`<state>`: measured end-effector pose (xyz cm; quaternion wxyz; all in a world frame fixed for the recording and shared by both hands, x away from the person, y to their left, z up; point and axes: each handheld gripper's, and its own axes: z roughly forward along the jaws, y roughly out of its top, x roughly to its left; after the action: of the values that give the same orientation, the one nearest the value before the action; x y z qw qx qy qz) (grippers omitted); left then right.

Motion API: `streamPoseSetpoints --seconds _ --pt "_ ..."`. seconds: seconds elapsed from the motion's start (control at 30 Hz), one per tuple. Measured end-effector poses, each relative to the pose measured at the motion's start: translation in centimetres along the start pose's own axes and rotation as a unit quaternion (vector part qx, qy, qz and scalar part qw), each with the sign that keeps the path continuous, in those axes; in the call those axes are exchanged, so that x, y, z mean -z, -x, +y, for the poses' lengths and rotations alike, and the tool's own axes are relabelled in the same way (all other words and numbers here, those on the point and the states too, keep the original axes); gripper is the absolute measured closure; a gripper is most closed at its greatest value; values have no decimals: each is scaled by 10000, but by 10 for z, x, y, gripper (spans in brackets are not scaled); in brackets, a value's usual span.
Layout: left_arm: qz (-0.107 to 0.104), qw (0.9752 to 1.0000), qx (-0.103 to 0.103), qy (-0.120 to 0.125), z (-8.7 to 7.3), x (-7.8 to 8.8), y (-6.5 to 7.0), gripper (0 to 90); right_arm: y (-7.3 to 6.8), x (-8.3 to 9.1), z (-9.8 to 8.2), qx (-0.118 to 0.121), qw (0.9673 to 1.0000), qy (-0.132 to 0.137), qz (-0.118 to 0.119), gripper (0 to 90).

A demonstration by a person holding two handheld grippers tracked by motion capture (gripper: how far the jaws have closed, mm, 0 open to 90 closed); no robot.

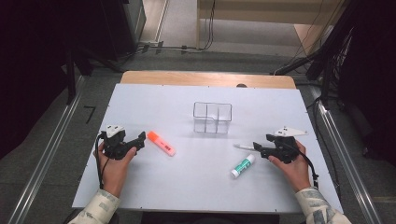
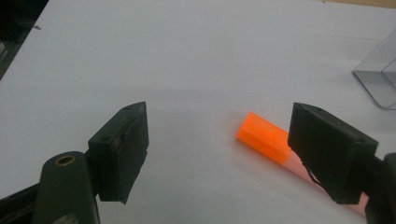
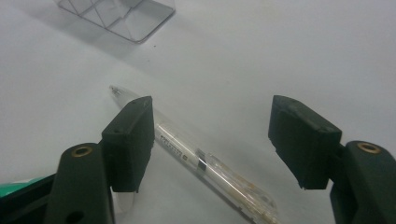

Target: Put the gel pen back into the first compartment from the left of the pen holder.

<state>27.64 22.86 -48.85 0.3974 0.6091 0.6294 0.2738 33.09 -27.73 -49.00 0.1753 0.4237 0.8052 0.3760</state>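
Left tongs: jaws spread wide and holding nothing, hovering low over the white desk, just beside the orange highlighter.
Orange highlighter: lies flat on the desk, left of centre; in the left gripper view its capped end sits between the jaws, nearer the right one, untouched.
Clear organizer: stands at the middle of the desk, towards the far side, its compartments apparently empty.
Pen: lies flat; in the right gripper view the clear barrel runs between the jaws.
Glue stick: lies flat, near the pen, untouched.
Right tongs: jaws apart around the pen, pads not yet pressing.
Progress: judged early; nothing lifted, all three items left to pick up.
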Motion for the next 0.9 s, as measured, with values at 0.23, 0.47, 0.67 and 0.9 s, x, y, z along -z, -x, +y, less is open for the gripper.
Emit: streamPoseSetpoints --seconds 0.23,0.47,0.67,0.9 --pt "-21 10000 7 -13 0 -1 0 214 -4 -9 2 100 9997 -110 197 364" --pt "-22 10000 14 -34 0 -2 1 214 -5 -12 3 109 9996 -137 240 394" --pt "-28 10000 20 -40 -1 -3 1 214 -11 -18 6 353 9987 -229 275 419" --pt "-38 10000 25 -65 -1 -4 1 214 -15 -24 9 481 9978 -308 346 480"
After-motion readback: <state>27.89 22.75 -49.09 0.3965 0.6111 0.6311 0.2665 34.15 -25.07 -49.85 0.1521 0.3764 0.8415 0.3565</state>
